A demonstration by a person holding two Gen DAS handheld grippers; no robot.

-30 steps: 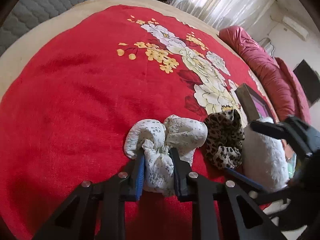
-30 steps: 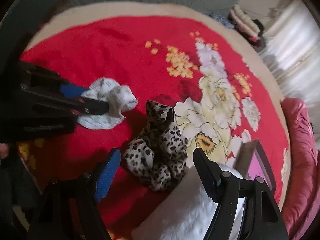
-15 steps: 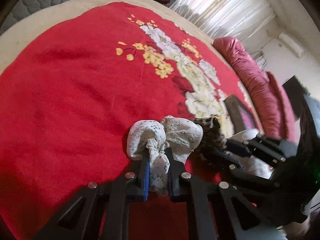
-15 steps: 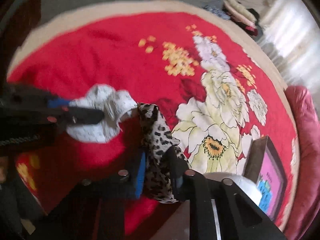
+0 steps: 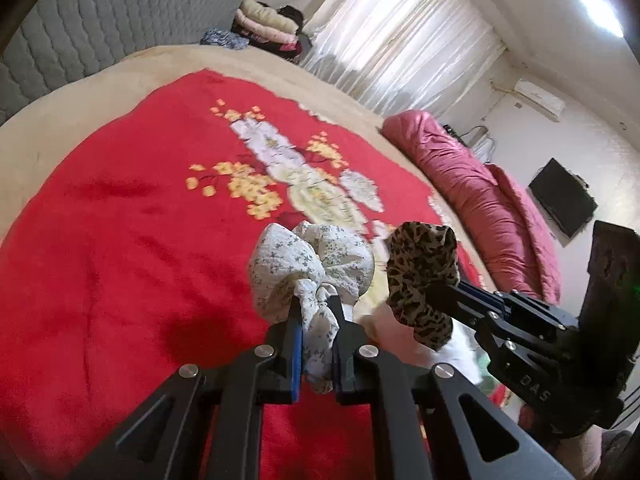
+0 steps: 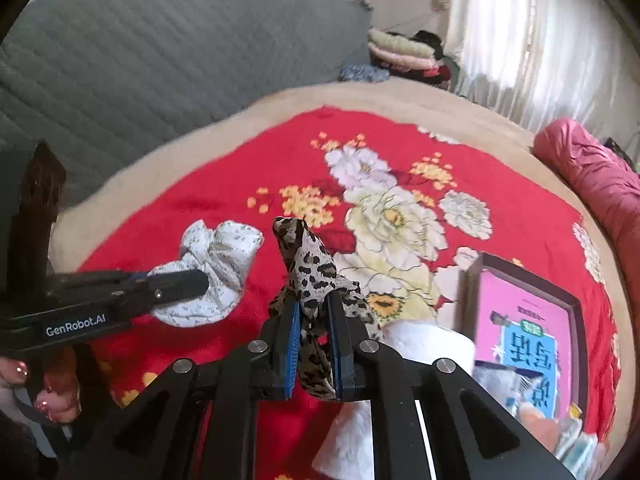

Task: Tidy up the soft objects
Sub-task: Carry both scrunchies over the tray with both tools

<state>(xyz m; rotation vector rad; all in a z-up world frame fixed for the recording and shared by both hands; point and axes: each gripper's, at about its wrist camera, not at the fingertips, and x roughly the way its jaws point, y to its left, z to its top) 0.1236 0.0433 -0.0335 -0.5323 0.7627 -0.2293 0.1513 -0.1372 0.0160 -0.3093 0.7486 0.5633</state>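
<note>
A white floral scrunchie (image 5: 308, 268) hangs above the red flowered blanket (image 5: 120, 248), pinched by my left gripper (image 5: 316, 312), which is shut on it. Just to its right a leopard-print scrunchie (image 5: 420, 276) is held off the bed by my right gripper (image 5: 440, 292). In the right wrist view the leopard scrunchie (image 6: 312, 276) stands up between the blue pads of my right gripper (image 6: 312, 320), shut on it. My left gripper (image 6: 192, 280) comes in from the left, with the white scrunchie (image 6: 216, 256) in its tips.
A white fluffy item (image 6: 424, 340) lies under the right gripper. A pink-lidded box (image 6: 524, 328) with small items sits at the right. A rolled pink duvet (image 5: 472, 192) borders the bed. Folded clothes (image 5: 264, 24) are stacked at the far end. A hand (image 6: 44, 396) holds the left tool.
Both grippers closed on their scrunchies and lifted them off the blanket. The right gripper went from wide open around the leopard scrunchie to clamped on it, and it rolled upright.
</note>
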